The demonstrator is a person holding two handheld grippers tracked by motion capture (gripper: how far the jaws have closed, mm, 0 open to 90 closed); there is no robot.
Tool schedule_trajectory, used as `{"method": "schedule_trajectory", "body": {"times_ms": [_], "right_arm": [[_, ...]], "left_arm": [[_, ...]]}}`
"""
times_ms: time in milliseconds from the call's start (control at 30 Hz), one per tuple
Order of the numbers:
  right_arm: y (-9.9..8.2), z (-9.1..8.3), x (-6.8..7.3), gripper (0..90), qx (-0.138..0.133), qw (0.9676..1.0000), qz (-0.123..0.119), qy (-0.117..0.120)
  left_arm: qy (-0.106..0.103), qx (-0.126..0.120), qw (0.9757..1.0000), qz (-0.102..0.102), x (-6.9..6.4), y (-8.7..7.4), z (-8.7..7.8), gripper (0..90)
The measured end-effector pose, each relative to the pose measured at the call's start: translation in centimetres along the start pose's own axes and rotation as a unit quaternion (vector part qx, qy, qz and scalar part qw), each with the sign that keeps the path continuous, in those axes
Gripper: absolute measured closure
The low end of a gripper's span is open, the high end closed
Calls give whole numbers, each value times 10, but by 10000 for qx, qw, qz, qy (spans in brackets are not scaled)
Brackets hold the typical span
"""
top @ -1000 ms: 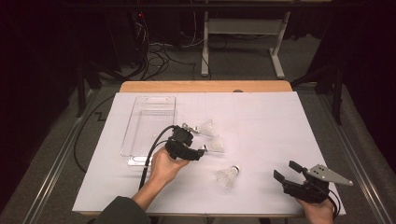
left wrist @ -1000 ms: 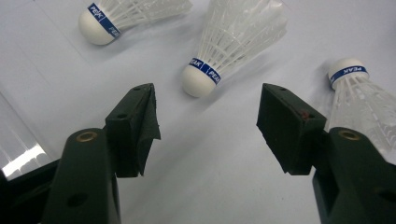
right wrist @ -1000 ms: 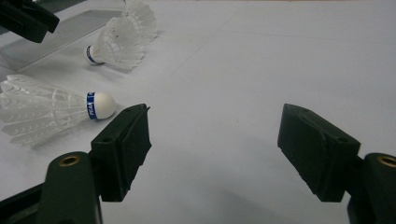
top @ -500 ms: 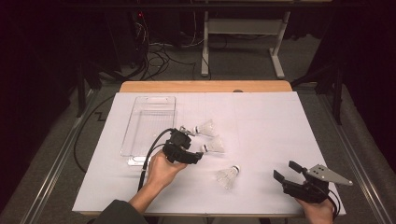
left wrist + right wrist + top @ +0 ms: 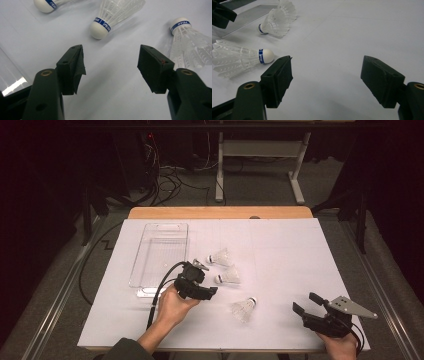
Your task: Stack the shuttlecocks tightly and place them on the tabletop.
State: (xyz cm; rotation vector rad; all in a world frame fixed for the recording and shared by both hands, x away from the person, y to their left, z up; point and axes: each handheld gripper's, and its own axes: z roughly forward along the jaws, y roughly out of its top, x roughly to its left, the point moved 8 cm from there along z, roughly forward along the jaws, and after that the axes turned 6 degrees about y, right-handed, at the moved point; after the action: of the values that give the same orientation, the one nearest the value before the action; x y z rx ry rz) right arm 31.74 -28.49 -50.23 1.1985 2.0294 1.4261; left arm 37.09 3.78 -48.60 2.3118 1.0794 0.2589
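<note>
A wide white sheet [image 5: 280, 250] covers the wooden table [image 5: 220, 212], and all the work happens on it. On its left part lies a clear plastic tray [image 5: 160, 251], long and shallow, with nothing visible inside.

The left gripper [image 5: 210, 291] is held by the person's left hand [image 5: 172, 306], just beside the near right corner of the tray. In the left gripper view its two black jaws stand wide apart and nothing is between them; only the white sheet is seen in the gap. The right gripper [image 5: 306, 303] is at the near right corner of the sheet, well apart from the tray, held by the right hand [image 5: 342, 346]. Its jaws are also wide apart with nothing between them, as the right gripper view shows.

Three white shuttlecocks lie on their sides on the sheet, between the two grippers. The first shuttlecock [image 5: 220, 257] is the farthest from the person, near the right side of the tray. The second shuttlecock [image 5: 228, 277] lies just beside the tip of the left gripper, and in the left gripper view [image 5: 112, 15] it is a little ahead of the open jaws, not touching them. The third shuttlecock [image 5: 243, 308] is the nearest to the person, with its cork head toward the right gripper. Each has a blue band around the white cork.
</note>
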Motion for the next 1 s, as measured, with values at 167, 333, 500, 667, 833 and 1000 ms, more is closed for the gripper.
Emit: {"method": "schedule_trajectory", "body": {"times_ms": [167, 333, 500, 667, 833, 1000], "right_arm": [[0, 0, 0, 258, 0, 10000, 3, 1], [0, 0, 0, 258, -1, 10000, 5, 6], [0, 0, 0, 258, -5, 10000, 9, 5], [0, 0, 0, 258, -6, 10000, 11, 4], [0, 0, 0, 258, -7, 10000, 8, 6], [0, 0, 0, 258, -8, 10000, 8, 5]], "left_arm": [[-41, -29, 10000, 7, -3, -2, -2, 385], [-92, -83, 9999, 5, -5, -6, -4, 383], [-122, -105, 9999, 3, -6, -10, -5, 382], [-150, -96, 9998, 21, -8, -14, -6, 383], [-177, -144, 9997, 35, -11, -17, -9, 381], [-209, -139, 9997, 46, -12, -22, -10, 381]]}}
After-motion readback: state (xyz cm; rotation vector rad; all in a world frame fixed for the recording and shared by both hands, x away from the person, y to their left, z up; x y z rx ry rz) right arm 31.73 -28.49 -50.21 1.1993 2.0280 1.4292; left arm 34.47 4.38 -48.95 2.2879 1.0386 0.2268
